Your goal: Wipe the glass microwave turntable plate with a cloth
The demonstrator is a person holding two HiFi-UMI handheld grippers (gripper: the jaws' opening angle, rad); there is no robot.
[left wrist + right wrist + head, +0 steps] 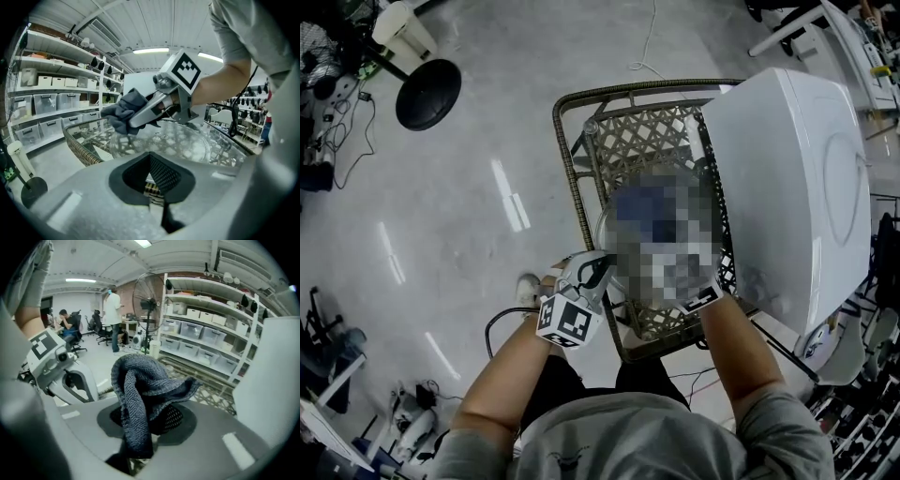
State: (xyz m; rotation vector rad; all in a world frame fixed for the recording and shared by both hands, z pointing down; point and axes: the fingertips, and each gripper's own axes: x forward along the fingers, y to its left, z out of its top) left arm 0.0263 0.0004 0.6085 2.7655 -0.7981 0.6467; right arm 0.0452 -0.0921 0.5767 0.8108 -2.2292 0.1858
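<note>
Floor (459, 159): polished grey concrete, glare streaks across it. Ceiling strip light (150, 50) is on. White shelving (206, 329) along one wall carries clear storage bins (58, 101). A pedestal fan (149, 303) stands at its end. A wicker lattice table (565, 155) stands mid-floor. Office chairs (101, 331) are at the far end, apparently at desks.

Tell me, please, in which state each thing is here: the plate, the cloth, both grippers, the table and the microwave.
glass plate: out of the microwave, lying flat on the wicker table.
cloth: bunched up, clamped between jaws.
right gripper: shut on the cloth, over the plate's far side.
left gripper: jaws nearly together, apparently on the plate's near rim.
wicker table: upright, bearing the plate.
microwave: door not visible; cannot tell.
</note>
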